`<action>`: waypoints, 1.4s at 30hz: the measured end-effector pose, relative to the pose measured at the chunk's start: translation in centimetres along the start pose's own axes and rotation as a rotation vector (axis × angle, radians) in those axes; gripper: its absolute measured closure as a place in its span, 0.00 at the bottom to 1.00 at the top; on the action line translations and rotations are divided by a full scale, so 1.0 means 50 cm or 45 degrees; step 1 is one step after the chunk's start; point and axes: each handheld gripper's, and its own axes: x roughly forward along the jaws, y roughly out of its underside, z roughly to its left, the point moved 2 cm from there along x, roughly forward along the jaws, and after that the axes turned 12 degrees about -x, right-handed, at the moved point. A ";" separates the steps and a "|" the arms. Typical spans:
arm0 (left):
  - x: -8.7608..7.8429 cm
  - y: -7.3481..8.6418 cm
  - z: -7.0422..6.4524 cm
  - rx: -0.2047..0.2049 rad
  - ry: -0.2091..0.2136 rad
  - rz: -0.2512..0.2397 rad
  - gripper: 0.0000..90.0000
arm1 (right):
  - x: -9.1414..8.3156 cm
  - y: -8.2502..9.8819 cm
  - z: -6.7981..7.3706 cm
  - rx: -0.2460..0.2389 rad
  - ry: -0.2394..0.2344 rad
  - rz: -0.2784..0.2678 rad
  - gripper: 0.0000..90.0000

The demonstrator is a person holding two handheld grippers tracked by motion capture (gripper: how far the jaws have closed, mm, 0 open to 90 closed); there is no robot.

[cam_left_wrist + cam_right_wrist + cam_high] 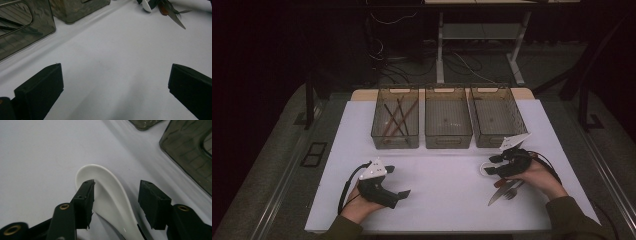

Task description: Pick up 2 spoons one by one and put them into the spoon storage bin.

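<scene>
A white ceramic spoon (pixel 107 192) lies on the white table, bowl end away from the hand. My right gripper (pixel 116 183) straddles it: one jaw sits at the bowl's edge and the other stands off the spoon's side with a gap, so it is open. From above, the right gripper (pixel 493 166) is at the table's right, over the spoon (pixel 485 169). A knife (pixel 497 196) and a fork (pixel 512 191) lie just under that hand. My left gripper (pixel 398 181) rests at the front left, jaws wide open over bare table (pixel 116 67).
Three dark see-through bins stand in a row at the back: the left bin (pixel 395 145) holds several chopsticks (pixel 393 119); in the middle bin (pixel 448 144) and the right bin (pixel 492 142) I can make out nothing. The right bin's wall (pixel 192 152) is close beside the right gripper.
</scene>
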 end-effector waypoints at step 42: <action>0.002 -0.002 -0.005 0.010 0.011 0.001 0.00 | -0.032 -0.014 0.002 -0.138 0.058 -0.090 0.94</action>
